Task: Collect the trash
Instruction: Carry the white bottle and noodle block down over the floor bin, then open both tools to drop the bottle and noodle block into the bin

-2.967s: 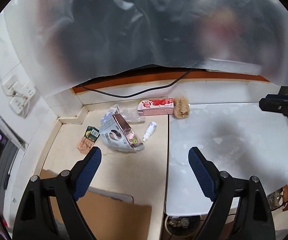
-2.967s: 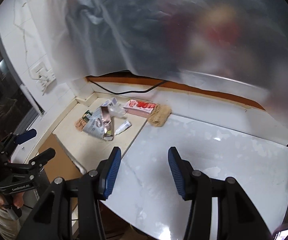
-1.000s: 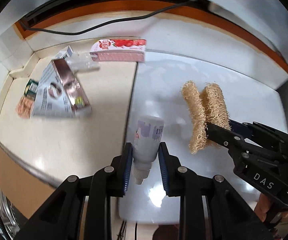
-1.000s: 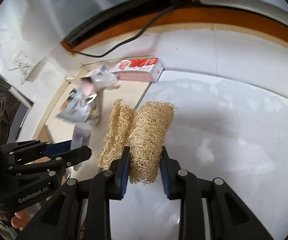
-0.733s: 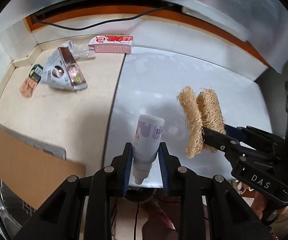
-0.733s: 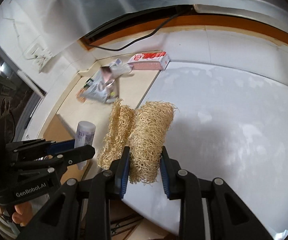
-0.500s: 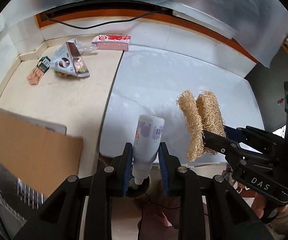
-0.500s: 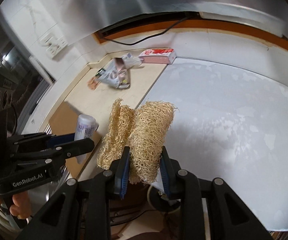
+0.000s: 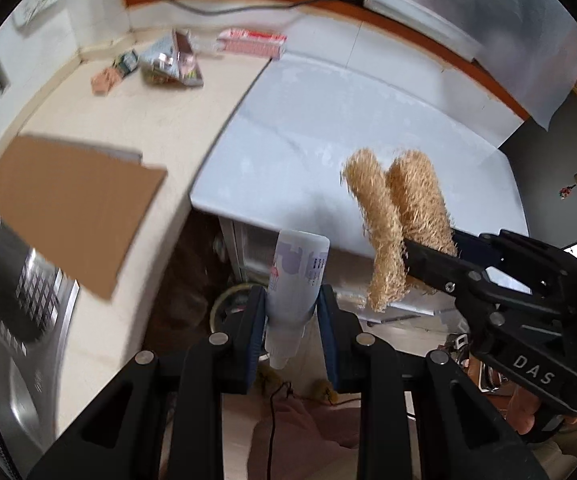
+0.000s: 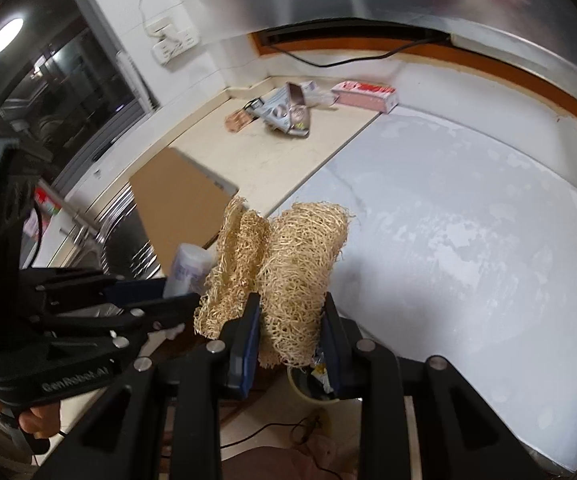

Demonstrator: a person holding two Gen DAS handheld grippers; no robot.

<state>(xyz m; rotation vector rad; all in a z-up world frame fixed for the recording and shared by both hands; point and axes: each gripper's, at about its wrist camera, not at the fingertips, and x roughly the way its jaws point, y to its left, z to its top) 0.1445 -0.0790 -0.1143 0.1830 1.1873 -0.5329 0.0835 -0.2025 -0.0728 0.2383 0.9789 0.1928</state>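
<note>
Hiding bin (image 10: 300, 390) beneath loofah (image 10: 288, 264), gripper (image 10: 288, 340).

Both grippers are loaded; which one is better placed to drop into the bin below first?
Probably right. The right gripper, shut on the loofah, sits almost directly over the bin. The left gripper, holding the small bottle, has the bin's rim off to its left.

L gripper (image 9: 291, 316) & R gripper (image 10: 288, 328) both clamped, side by side

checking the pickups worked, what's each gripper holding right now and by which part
The left gripper is shut on the small white bottle, near its neck end, nozzle pointing back. The right gripper is shut on the loofah scrubber, around its lower end.
</note>
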